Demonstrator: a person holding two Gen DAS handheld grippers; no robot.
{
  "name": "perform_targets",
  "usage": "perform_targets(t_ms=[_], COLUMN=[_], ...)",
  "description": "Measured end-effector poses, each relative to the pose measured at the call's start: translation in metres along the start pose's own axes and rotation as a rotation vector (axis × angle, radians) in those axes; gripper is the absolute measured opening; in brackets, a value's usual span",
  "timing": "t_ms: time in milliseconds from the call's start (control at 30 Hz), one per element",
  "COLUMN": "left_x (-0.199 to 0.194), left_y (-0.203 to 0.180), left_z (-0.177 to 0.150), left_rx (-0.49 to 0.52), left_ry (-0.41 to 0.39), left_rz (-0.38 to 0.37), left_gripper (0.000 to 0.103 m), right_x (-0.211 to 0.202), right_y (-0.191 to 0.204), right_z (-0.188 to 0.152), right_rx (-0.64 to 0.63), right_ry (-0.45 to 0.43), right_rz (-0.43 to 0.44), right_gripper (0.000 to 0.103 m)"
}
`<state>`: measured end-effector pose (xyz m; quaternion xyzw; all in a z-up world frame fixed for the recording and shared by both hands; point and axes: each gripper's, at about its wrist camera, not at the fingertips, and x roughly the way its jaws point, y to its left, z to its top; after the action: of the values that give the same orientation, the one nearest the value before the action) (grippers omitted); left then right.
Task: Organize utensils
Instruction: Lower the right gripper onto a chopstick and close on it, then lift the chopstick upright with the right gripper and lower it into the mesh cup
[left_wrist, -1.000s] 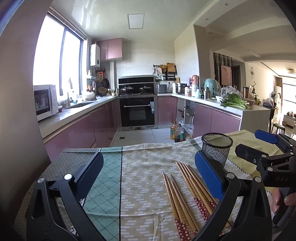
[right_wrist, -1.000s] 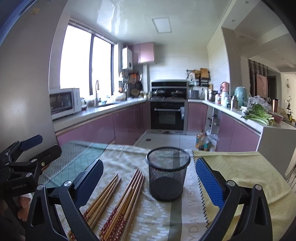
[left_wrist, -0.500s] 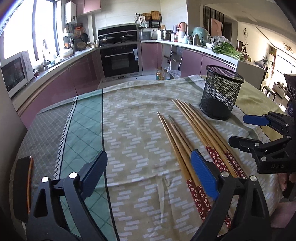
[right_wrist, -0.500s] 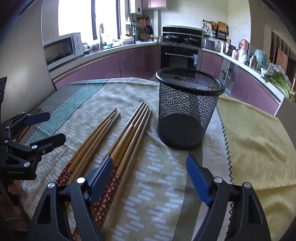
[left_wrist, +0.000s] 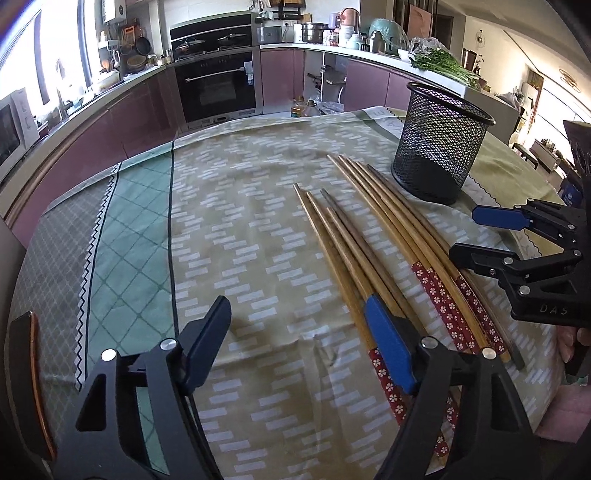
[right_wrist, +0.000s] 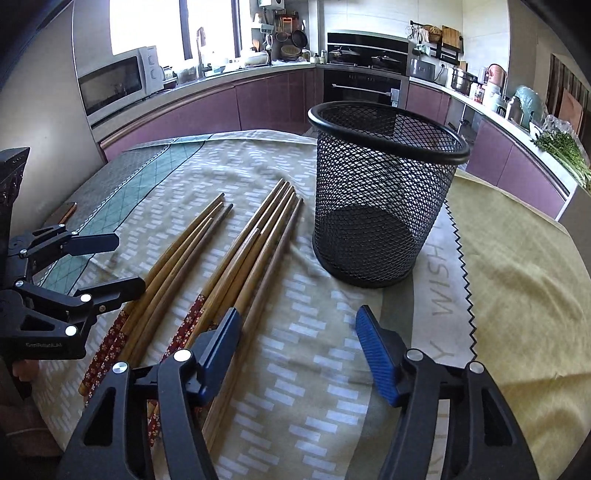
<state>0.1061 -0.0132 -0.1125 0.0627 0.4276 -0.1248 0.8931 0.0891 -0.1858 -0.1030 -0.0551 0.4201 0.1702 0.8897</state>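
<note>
Several wooden chopsticks (left_wrist: 373, 236) with red flowered ends lie in two bundles on the tablecloth; they also show in the right wrist view (right_wrist: 236, 258). A black mesh cup (left_wrist: 439, 144) stands upright and empty beyond them, large in the right wrist view (right_wrist: 380, 192). My left gripper (left_wrist: 299, 339) is open low over the cloth, its right finger above the left bundle's ends. My right gripper (right_wrist: 295, 347) is open and empty, its left finger over the right bundle, the cup just ahead. Each gripper shows in the other's view: the right (left_wrist: 495, 236) and the left (right_wrist: 107, 266).
The patterned tablecloth (left_wrist: 236, 229) covers a round table. A phone (right_wrist: 61, 214) lies near the table's left edge. Kitchen counters, an oven (left_wrist: 216, 85) and a microwave (right_wrist: 118, 81) stand beyond the table.
Both grippers have tilted down and dropped toward the table, closing in on the chopsticks' flowered ends. Both stay open. The chopsticks and cup have not moved.
</note>
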Motion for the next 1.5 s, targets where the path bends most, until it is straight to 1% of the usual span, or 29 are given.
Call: perform_targets(t_ms=[133, 200, 233, 300, 367, 433, 467, 533, 567, 600, 700, 800, 933, 1167, 1300, 1500], left_x=[0.003, 0.005, 0.006, 0.009, 0.011, 0.012, 0.013, 0.014, 0.014, 0.015, 0.016, 0.015, 0.015, 0.004, -0.010, -0.041], left_y=[-0.001, -0.002, -0.003, -0.003, -0.004, -0.005, -0.005, -0.005, -0.006, -0.006, -0.006, -0.003, 0.001, 0.008, 0.011, 0.010], left_z=[0.002, 0.004, 0.006, 0.009, 0.012, 0.016, 0.017, 0.019, 0.021, 0.022, 0.023, 0.023, 0.021, 0.017, 0.017, 0.027], left_rx=[0.009, 0.018, 0.022, 0.026, 0.031, 0.031, 0.030, 0.029, 0.027, 0.025, 0.010, -0.022, -0.066, -0.093, -0.095, -0.085], left_ry=[0.018, 0.018, 0.018, 0.022, 0.022, 0.025, 0.026, 0.029, 0.030, 0.030, 0.030, 0.028, 0.021, 0.007, -0.014, -0.078], left_rz=[-0.002, 0.005, 0.004, -0.004, -0.006, -0.015, -0.019, -0.026, -0.030, -0.034, -0.053, -0.068, -0.079, -0.093, -0.123, -0.186], left_gripper=[0.068, 0.066, 0.064, 0.060, 0.056, 0.050, 0.049, 0.042, 0.040, 0.036, 0.023, 0.013, 0.009, 0.008, 0.008, 0.008], right_x=[0.001, 0.003, 0.005, 0.009, 0.012, 0.016, 0.018, 0.020, 0.020, 0.021, 0.021, 0.021, 0.018, 0.004, -0.013, -0.042], right_y=[0.003, 0.006, 0.008, 0.011, 0.014, 0.013, 0.012, 0.011, 0.010, 0.010, 0.006, 0.002, -0.002, -0.004, -0.005, -0.008], right_z=[0.002, 0.004, 0.006, 0.009, 0.012, 0.016, 0.018, 0.020, 0.021, 0.022, 0.023, 0.022, 0.022, 0.019, 0.020, 0.025], right_rx=[-0.015, -0.028, -0.035, -0.045, -0.052, -0.045, -0.035, -0.023, -0.017, -0.010, 0.021, 0.044, 0.065, 0.065, 0.057, 0.051], right_ry=[0.009, 0.017, 0.024, 0.033, 0.037, 0.040, 0.041, 0.042, 0.042, 0.042, 0.043, 0.039, 0.029, -0.005, -0.051, -0.135], right_rz=[-0.001, -0.005, -0.005, -0.007, -0.001, 0.006, 0.013, 0.031, 0.037, 0.044, 0.079, 0.097, 0.109, 0.137, 0.176, 0.215], right_gripper=[0.056, 0.049, 0.047, 0.039, 0.035, 0.033, 0.032, 0.027, 0.023, 0.019, 0.010, 0.009, 0.006, 0.006, 0.006, 0.006])
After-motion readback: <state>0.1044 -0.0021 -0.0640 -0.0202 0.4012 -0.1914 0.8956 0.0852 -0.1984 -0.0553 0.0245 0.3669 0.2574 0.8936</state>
